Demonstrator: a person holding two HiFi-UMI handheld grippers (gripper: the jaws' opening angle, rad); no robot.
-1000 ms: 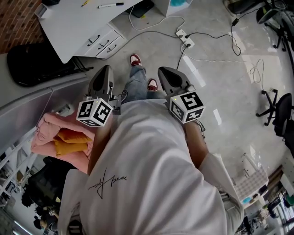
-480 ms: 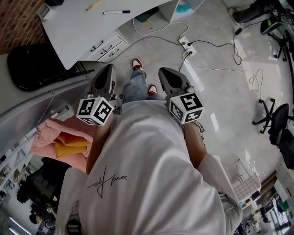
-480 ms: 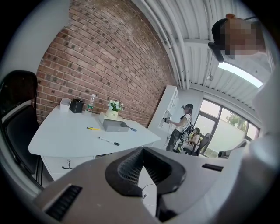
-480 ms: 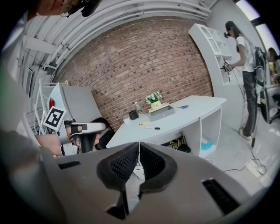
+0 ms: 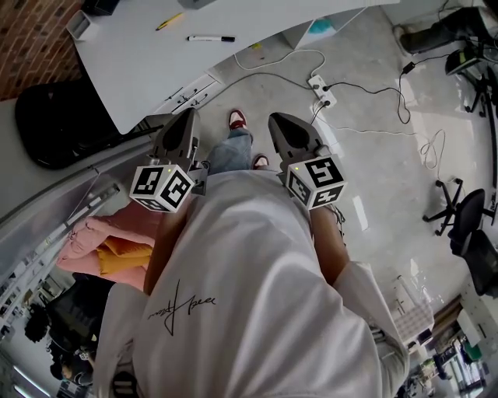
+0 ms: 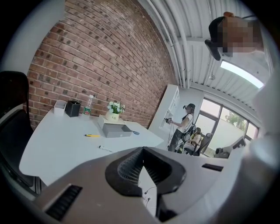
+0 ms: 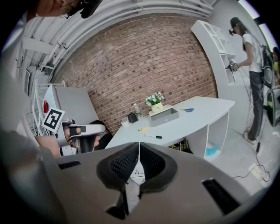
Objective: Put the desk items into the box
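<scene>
1. The left tool (image 5: 186,118) is clenched on nothing, held up at the person's chest, well apart from the table (image 5: 148,70).
2. On the table a yellow pen (image 5: 170,21) and a black marker (image 5: 210,38) lie loose, near each other. The grey box (image 6: 114,130) sits farther back, with a blue thing, maybe scissors (image 6: 134,131), just beside it.
3. The right tool (image 5: 278,121) is likewise clenched and empty, level with the left one.

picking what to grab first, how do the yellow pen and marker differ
The marker is white with a black cap, unlike the yellow pen. The yellow pen lies nearer the grey box; the marker lies nearer the desk edge. Both lie flat on the desk.
</scene>
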